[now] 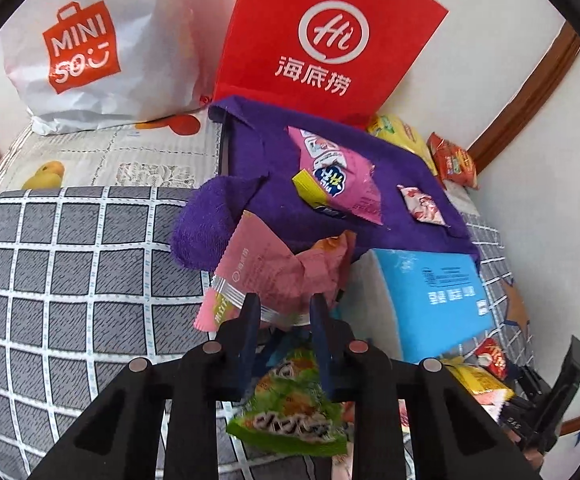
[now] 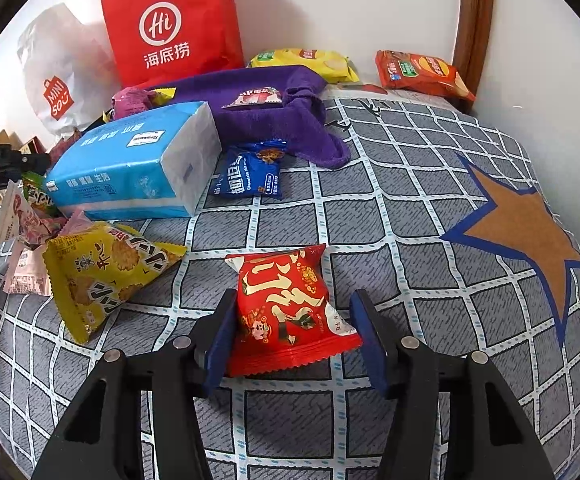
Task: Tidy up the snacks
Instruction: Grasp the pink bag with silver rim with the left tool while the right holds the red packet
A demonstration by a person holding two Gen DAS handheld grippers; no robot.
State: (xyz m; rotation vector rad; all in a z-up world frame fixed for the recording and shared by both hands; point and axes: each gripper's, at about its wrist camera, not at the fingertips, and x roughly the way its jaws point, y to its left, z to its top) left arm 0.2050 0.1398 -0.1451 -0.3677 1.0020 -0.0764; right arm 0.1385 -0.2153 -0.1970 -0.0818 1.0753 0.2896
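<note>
My left gripper (image 1: 283, 306) is shut on a pink snack packet (image 1: 265, 272) and holds it above a green snack packet (image 1: 294, 412). Ahead lies a purple towel (image 1: 330, 192) with a pink packet (image 1: 338, 176) and a small red-white packet (image 1: 422, 204) on it. My right gripper (image 2: 294, 316) is open around a red snack packet (image 2: 285, 312) that lies on the checked bedcover (image 2: 410, 208). A yellow triangular packet (image 2: 101, 276) lies to its left and a blue packet (image 2: 249, 176) beyond it.
A blue tissue pack (image 2: 129, 164) lies in the middle. A red Haidilao bag (image 2: 173, 20) and a white Miniso bag (image 2: 57, 80) stand at the back by the wall. Yellow (image 2: 310, 62) and orange (image 2: 422, 72) chip bags lie at the back right.
</note>
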